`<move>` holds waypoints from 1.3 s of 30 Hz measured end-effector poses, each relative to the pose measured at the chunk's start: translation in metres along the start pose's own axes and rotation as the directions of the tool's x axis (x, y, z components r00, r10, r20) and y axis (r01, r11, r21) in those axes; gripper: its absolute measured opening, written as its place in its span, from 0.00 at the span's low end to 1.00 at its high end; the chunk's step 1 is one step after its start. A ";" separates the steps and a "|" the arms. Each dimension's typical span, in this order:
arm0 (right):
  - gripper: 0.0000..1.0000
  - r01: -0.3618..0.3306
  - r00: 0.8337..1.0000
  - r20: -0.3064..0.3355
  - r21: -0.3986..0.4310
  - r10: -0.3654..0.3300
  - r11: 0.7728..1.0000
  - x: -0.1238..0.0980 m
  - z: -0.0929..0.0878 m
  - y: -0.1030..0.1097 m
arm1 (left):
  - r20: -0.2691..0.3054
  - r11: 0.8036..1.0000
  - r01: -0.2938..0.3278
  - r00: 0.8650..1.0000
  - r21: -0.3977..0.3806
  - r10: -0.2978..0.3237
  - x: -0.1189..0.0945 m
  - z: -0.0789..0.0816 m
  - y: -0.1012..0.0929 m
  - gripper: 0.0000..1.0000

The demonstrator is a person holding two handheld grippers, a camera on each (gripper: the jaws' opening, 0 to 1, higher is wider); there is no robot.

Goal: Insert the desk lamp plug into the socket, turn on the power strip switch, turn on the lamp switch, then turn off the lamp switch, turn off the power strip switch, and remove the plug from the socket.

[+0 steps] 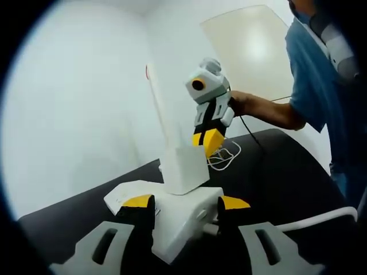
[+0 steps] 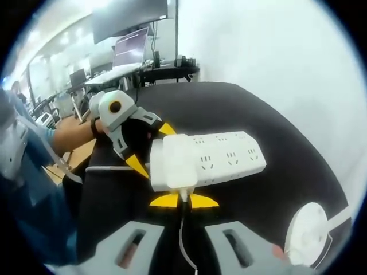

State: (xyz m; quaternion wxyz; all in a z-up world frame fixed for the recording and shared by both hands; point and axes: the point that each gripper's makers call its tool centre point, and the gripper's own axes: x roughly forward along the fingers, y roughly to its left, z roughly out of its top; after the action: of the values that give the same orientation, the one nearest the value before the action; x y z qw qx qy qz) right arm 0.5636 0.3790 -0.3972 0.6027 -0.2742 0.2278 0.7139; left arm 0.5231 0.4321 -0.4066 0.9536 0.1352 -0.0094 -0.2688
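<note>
Left hand-held gripper (image 1: 186, 202) grips power strip (image 1: 172, 220) — plug seemingly hidden.

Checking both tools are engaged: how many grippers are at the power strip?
2. The left gripper clamps one end of the power strip; the right gripper pinches the plug on it.

White walls (image 1: 74, 103); black tabletop (image 2: 229, 109); office desks with monitors (image 2: 129, 48) behind.

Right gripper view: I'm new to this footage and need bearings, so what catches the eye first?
The white power strip lies mid-frame on the black table, the left gripper gripping its end. The right gripper has its yellow tips either side of a white cable at the strip, and a round lamp base sits lower right.
</note>
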 end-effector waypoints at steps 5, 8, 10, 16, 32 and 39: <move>0.06 -0.016 0.999 0.037 0.041 0.014 0.999 0.001 -0.006 0.000 | 0.001 1.000 0.000 1.000 0.001 0.000 0.000 0.001 -0.001 0.41; 0.05 -0.015 0.999 0.046 0.041 0.013 0.999 0.001 -0.007 0.000 | 0.001 1.000 0.000 1.000 0.001 0.000 0.000 0.000 0.001 0.41; 0.05 -0.022 0.998 0.058 0.047 0.019 0.999 0.001 -0.008 -0.001 | 0.002 1.000 0.000 1.000 0.003 0.000 -0.001 0.000 0.001 0.41; 0.05 -0.027 0.997 0.080 0.066 0.022 0.997 0.001 -0.007 0.000 | 0.003 1.000 0.000 1.000 0.006 0.000 -0.001 0.000 0.000 0.41; 0.05 0.034 0.998 -0.043 -0.063 -0.037 0.997 -0.007 0.019 0.001 | -0.002 1.000 -0.001 1.000 0.000 0.001 -0.001 0.000 0.000 0.41; 0.05 0.023 1.000 -0.020 -0.031 -0.024 0.999 -0.005 0.014 0.001 | -0.002 1.000 -0.001 1.000 0.000 0.001 -0.001 0.000 0.000 0.41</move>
State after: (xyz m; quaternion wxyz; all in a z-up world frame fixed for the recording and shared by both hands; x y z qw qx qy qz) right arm 0.5620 0.3843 -0.3830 0.6043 -0.2934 0.2196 0.7075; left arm 0.5225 0.4323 -0.4070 0.9537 0.1355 -0.0084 -0.2682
